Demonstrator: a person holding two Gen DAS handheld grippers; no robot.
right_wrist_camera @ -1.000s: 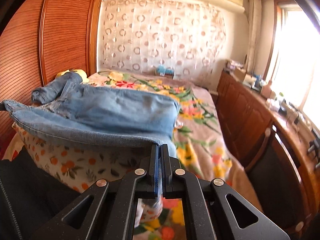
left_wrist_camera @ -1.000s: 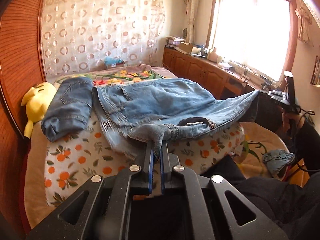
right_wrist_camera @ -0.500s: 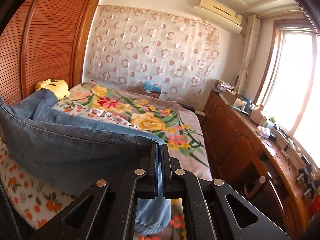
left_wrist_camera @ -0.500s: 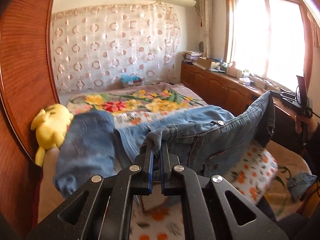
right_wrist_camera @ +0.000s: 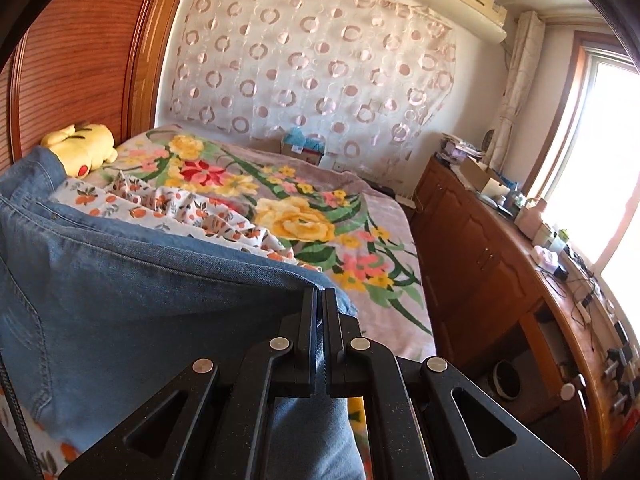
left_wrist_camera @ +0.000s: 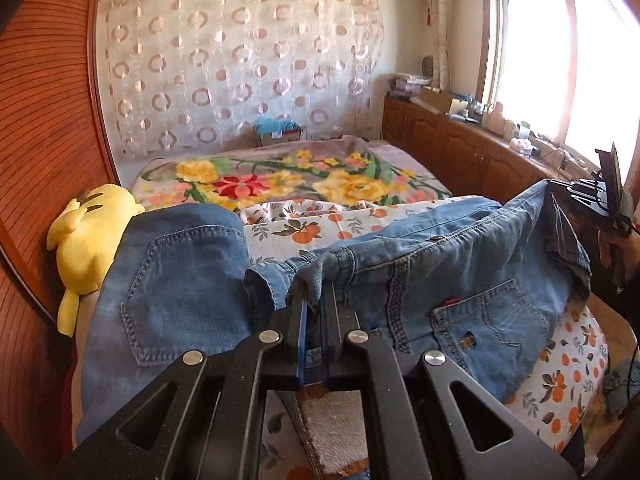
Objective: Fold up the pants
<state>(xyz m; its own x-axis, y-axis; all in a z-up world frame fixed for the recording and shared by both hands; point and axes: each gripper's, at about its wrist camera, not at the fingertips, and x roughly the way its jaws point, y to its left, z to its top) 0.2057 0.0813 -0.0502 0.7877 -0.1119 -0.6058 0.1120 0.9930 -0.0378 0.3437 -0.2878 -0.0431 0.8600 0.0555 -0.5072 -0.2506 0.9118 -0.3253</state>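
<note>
1. A bedroom: a bed (right_wrist_camera: pixel 384 216) under a flowered blanket, with an orange-print sheet (left_wrist_camera: pixel 320 228) over its near part, a ring-patterned curtain (left_wrist_camera: pixel 240 68) behind, and wooden cabinets (right_wrist_camera: pixel 480 264) along the window side.
2. The left gripper (left_wrist_camera: pixel 316 300) has its jaws pinched together on a bunched corner of the waistband of the blue jeans (left_wrist_camera: pixel 420 280).
3. The right gripper (right_wrist_camera: pixel 319 300) is likewise clamped on the jeans' (right_wrist_camera: pixel 140 300) denim edge, with cloth hanging down between and below its fingers.
4. The jeans are held up between the two grippers above the near part of the bed, a back pocket with a small red tab facing the left camera.
5. Further left, a folded part of the denim with another pocket lies on the sheet.
6. A yellow plush toy (left_wrist_camera: pixel 88 236) lies beside it against the wooden panel (left_wrist_camera: pixel 44 128).
</note>
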